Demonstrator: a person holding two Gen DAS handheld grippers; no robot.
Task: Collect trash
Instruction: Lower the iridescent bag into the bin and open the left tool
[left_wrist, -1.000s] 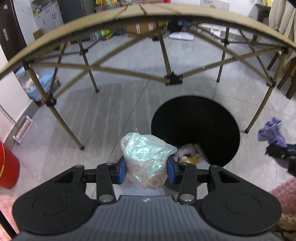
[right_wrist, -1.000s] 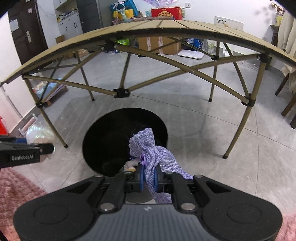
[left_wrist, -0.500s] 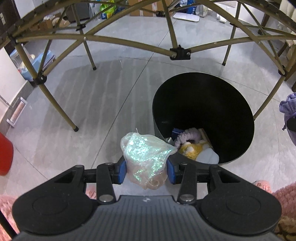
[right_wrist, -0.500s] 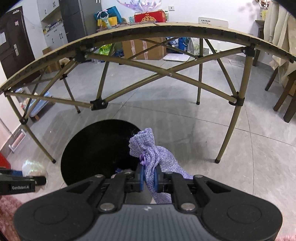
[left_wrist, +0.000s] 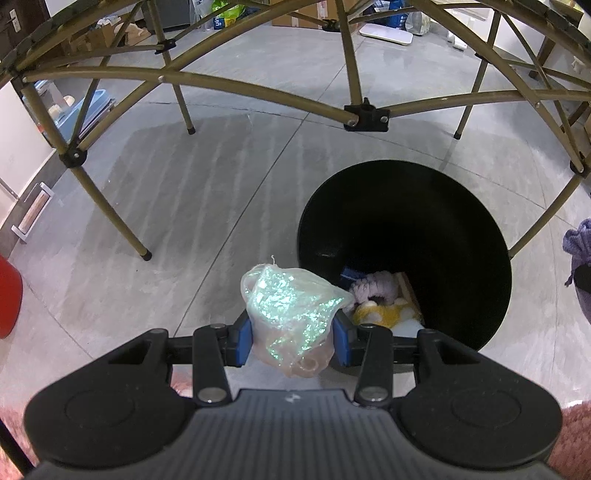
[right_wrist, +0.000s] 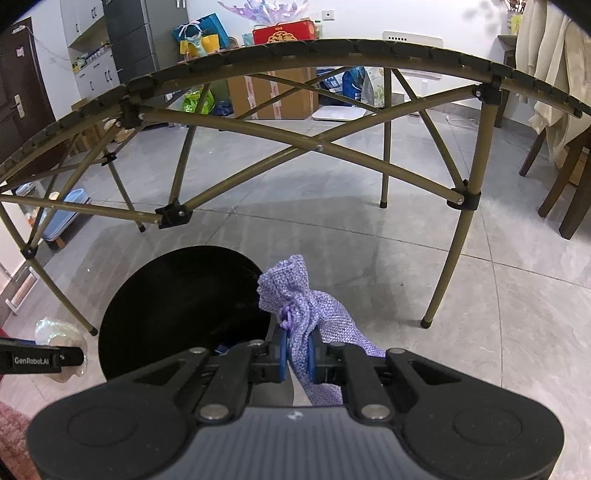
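My left gripper (left_wrist: 292, 343) is shut on a crumpled iridescent plastic wrapper (left_wrist: 290, 310), held just left of the near rim of a black round bin (left_wrist: 461, 221). The bin holds several pieces of trash, among them a yellow item (left_wrist: 384, 314) and a pale fuzzy one (left_wrist: 373, 290). My right gripper (right_wrist: 297, 354) is shut on a purple woven pouch (right_wrist: 295, 295), held at the right rim of the same bin (right_wrist: 166, 295). The left gripper with the wrapper shows at the left edge of the right wrist view (right_wrist: 55, 347).
A folding table's olive legs and cross braces (left_wrist: 365, 114) stand over and behind the bin. A red container (left_wrist: 7, 295) is at far left, a pink rug (left_wrist: 576, 435) is under me, and a wooden chair (right_wrist: 565, 184) stands at right.
Both grippers have moved closer to the bin and lower, still holding their items. The bin looms larger and its contents show more clearly in the left wrist view.
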